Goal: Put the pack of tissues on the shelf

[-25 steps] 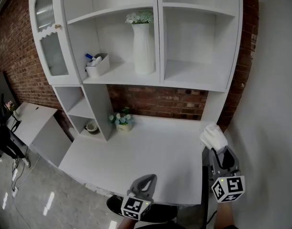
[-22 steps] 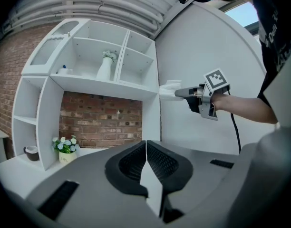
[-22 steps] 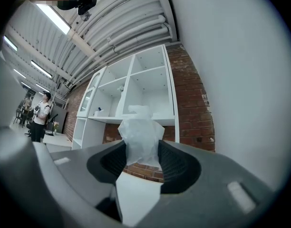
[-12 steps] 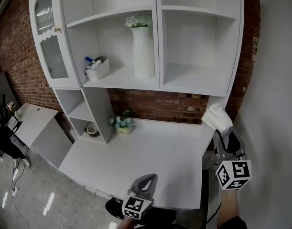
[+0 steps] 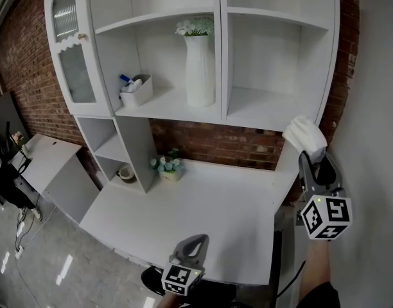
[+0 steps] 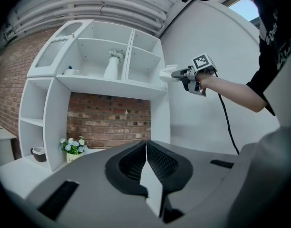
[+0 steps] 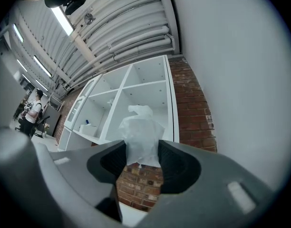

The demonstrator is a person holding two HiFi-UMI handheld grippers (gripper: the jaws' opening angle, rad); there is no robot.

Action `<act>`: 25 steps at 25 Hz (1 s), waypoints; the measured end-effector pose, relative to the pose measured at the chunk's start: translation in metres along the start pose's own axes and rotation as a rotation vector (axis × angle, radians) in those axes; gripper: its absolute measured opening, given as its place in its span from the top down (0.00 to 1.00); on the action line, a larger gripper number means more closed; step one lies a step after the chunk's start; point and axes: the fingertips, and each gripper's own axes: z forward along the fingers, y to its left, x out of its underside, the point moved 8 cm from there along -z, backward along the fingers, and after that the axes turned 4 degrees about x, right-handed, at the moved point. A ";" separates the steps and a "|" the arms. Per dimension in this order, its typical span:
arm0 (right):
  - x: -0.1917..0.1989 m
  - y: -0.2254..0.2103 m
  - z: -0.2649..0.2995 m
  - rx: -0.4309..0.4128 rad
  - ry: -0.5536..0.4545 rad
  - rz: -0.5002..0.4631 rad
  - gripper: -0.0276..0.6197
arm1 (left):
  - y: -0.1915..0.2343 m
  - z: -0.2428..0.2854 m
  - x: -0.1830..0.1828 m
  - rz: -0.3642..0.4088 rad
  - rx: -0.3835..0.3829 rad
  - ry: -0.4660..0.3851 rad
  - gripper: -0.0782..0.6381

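Two grippers show in the head view; the right gripper (image 5: 312, 160) holds the pack of tissues (image 5: 305, 136) beside the shelf's (image 5: 267, 111) right edge. Left gripper view: the left gripper's (image 6: 145, 152) jaws meet, empty. Right gripper view: jaws clamp the pack's lower part, top protruding.

The head view looks steeply down from above the near edge of the white desk (image 5: 209, 204), facing the shelf unit (image 5: 261, 111) on the far wall. The left gripper view sits low at the desk's near edge and faces level toward the shelf unit, with the right gripper (image 6: 173, 73) on its right. The right gripper view rides higher, near the unit's right end, tilted up toward the ceiling pipes (image 7: 138, 34). All three views share the shelf unit.
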 end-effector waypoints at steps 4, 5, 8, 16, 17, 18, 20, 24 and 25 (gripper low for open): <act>-0.011 -0.004 0.015 0.006 -0.016 -0.028 0.66 | 0.002 -0.001 0.002 0.005 -0.008 0.009 0.87; -0.013 -0.006 0.019 0.012 -0.018 -0.035 0.66 | 0.003 -0.002 0.003 0.002 -0.011 0.010 0.87; -0.016 -0.011 0.031 0.028 -0.011 -0.038 0.66 | 0.009 -0.003 0.005 -0.009 -0.030 0.013 0.87; -0.007 -0.017 0.059 0.038 0.043 -0.034 0.66 | 0.011 -0.003 0.007 -0.005 -0.043 0.021 0.87; -0.005 -0.017 0.062 0.038 0.049 -0.037 0.66 | 0.012 -0.003 0.007 -0.006 -0.047 0.022 0.87; -0.004 -0.017 0.065 0.039 0.055 -0.039 0.66 | 0.013 -0.004 0.008 -0.008 -0.052 0.022 0.87; -0.001 -0.019 0.073 0.042 0.066 -0.041 0.66 | 0.015 -0.004 0.010 -0.017 -0.066 0.021 0.87; 0.001 -0.020 0.086 0.044 0.089 -0.043 0.66 | 0.020 -0.005 0.012 -0.027 -0.086 0.026 0.87; 0.002 -0.020 0.090 0.044 0.098 -0.041 0.66 | 0.021 -0.004 0.013 -0.026 -0.087 0.028 0.87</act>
